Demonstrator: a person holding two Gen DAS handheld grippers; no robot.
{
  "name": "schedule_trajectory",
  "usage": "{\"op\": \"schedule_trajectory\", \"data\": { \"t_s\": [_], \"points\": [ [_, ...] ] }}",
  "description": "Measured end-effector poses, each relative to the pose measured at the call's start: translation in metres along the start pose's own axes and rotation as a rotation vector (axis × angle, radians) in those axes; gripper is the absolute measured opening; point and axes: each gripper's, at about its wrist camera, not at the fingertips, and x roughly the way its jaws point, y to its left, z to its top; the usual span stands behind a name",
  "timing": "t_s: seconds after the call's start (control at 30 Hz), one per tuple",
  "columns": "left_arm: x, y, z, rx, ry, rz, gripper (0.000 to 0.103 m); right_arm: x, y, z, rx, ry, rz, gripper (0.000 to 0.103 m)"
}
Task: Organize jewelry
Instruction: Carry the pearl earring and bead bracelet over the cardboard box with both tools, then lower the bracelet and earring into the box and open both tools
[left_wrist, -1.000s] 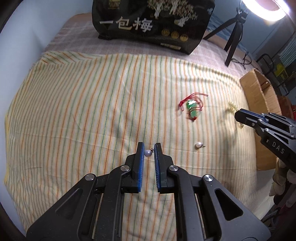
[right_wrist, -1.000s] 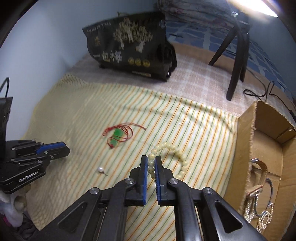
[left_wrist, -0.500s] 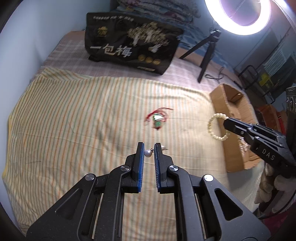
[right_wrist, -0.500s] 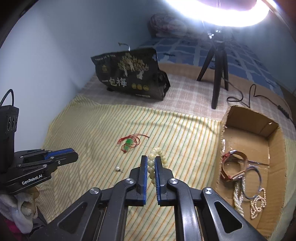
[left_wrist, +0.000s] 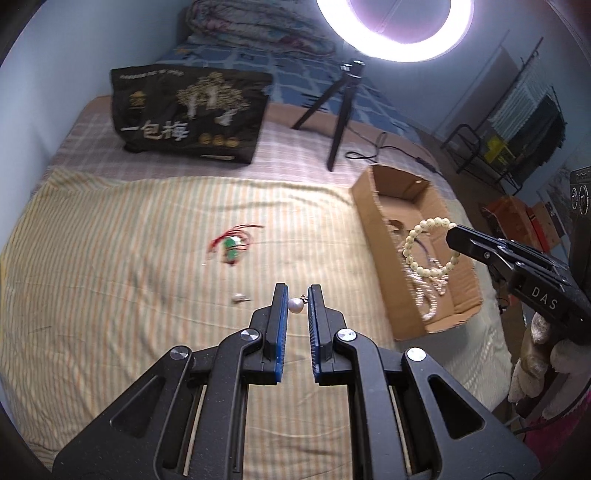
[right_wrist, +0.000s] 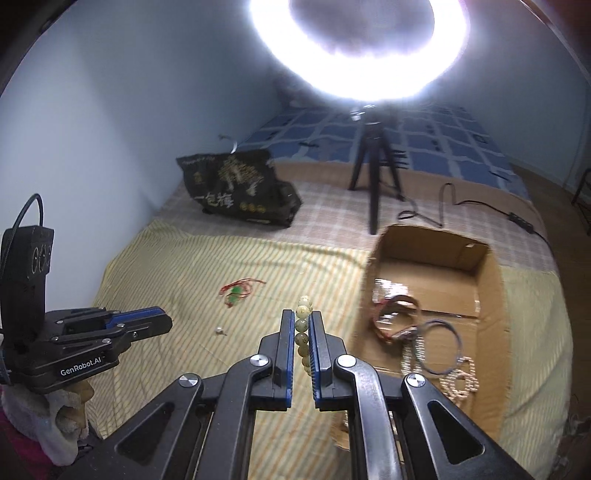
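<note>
My left gripper (left_wrist: 296, 295) is shut on a small pearl earring (left_wrist: 295, 305), held above the striped cloth (left_wrist: 110, 277). My right gripper (right_wrist: 302, 320) is shut on a cream bead bracelet (right_wrist: 303, 334); in the left wrist view that bead bracelet (left_wrist: 428, 247) hangs over the cardboard box (left_wrist: 373, 221). A second pearl earring (left_wrist: 238, 297) and a green pendant on red cord (left_wrist: 232, 247) lie on the cloth. The box (right_wrist: 495, 295) holds a watch, bangles and a pearl string. From the right wrist view the left gripper (right_wrist: 162, 321) shows at the left.
A black printed bag (left_wrist: 192, 114) stands at the back of the bed. A ring light on a black tripod (left_wrist: 341, 107) stands behind the box, its cable (right_wrist: 443, 206) trailing over the checked sheet. A metal rack (left_wrist: 509, 122) sits beyond the bed's right side.
Both grippers have risen off the cloth with their pieces still held. The right one carried the bracelet to the right, from the cloth to over the box. The views now take in more of the room.
</note>
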Motion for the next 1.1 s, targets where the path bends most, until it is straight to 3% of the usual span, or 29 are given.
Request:
{"op": "schedule_trajectory", "data": {
  "t_s": [0.43,1.1],
  "points": [
    [0.015,-0.078,0.006,0.104,-0.019,-0.077,0.009,-0.031,-0.071,-0.003,0.101,-0.045,-0.074,0.005],
    [0.054,-0.131,0.011,0.178,0.005,-0.094,0.009,-0.022,-0.133,0.006,0.163,-0.039,-0.127,0.005]
  ]
}}
